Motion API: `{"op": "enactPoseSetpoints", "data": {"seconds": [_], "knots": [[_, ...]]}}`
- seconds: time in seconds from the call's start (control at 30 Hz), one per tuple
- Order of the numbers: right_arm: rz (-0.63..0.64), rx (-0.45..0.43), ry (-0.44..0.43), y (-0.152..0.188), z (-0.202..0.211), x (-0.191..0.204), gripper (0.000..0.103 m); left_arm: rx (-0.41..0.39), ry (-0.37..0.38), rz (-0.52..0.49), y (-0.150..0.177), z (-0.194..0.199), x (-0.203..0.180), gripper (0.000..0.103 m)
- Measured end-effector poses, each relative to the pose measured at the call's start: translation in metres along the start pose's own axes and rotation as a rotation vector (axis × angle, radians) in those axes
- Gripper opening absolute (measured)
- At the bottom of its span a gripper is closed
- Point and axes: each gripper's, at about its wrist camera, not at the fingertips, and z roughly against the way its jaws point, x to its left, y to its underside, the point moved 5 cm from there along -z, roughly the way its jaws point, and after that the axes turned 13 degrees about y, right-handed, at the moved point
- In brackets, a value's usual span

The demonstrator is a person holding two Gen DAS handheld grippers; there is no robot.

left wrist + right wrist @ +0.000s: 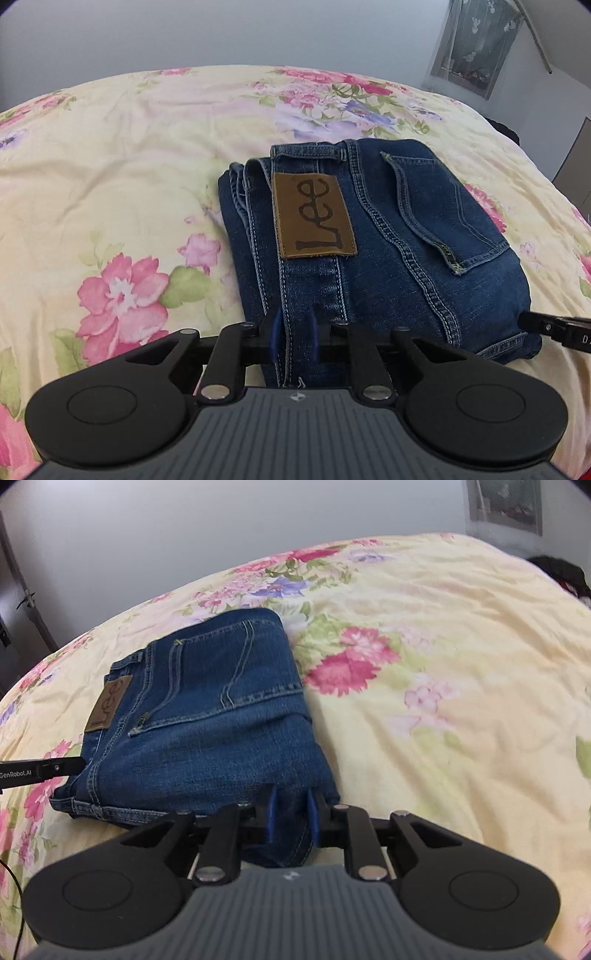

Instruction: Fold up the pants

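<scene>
The left claw (295,328) was narrow, its blue pads pinching the near edge of the folded Lee jeans (369,229) below the leather patch (314,216). The right claw (291,808) gripped the same near edge, on the far side of the back pocket (218,679) from that patch. The jeans lay as a compact bundle on the floral bedspread (110,166) — folding looked all but finished. Next, probably, both claws let go and draw away from the patch without dragging the layers loose.

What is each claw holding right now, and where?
Both grip the folded jeans at the near edge: left claw at the waistband end, right claw at the opposite corner.
</scene>
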Motion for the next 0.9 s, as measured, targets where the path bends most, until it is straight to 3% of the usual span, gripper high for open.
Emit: {"op": "enactPoseSetpoints", "data": {"seconds": [0.13, 0.33, 0.47, 0.53, 0.63, 0.77, 0.9], "knots": [[-0.063, 0.0, -0.013, 0.007, -0.006, -0.004, 0.015, -0.002, -0.029, -0.032, 0.007, -0.007, -0.002, 0.018], [-0.127, 0.017, -0.041, 0.012, -0.008, -0.01, 0.015, -0.049, -0.011, 0.044, 0.015, -0.002, 0.004, 0.02], [-0.219, -0.064, -0.085, 0.01, 0.012, -0.024, 0.02, -0.04, -0.02, 0.028, 0.012, -0.002, 0.001, 0.02], [-0.246, -0.121, -0.038, 0.005, 0.022, -0.035, 0.021, -0.04, -0.007, 0.04, 0.012, -0.002, 0.003, 0.02], [-0.141, -0.125, 0.072, 0.006, 0.019, -0.038, 0.021, -0.042, -0.001, 0.047, 0.012, -0.002, 0.004, 0.022], [0.044, -0.153, 0.085, 0.008, 0.012, -0.015, 0.021, -0.041, -0.003, 0.047, 0.012, -0.002, 0.004, 0.022], [0.238, -0.233, 0.162, 0.011, 0.005, 0.006, 0.021, -0.044, -0.003, 0.052, 0.013, -0.001, 0.005, 0.022]]}}
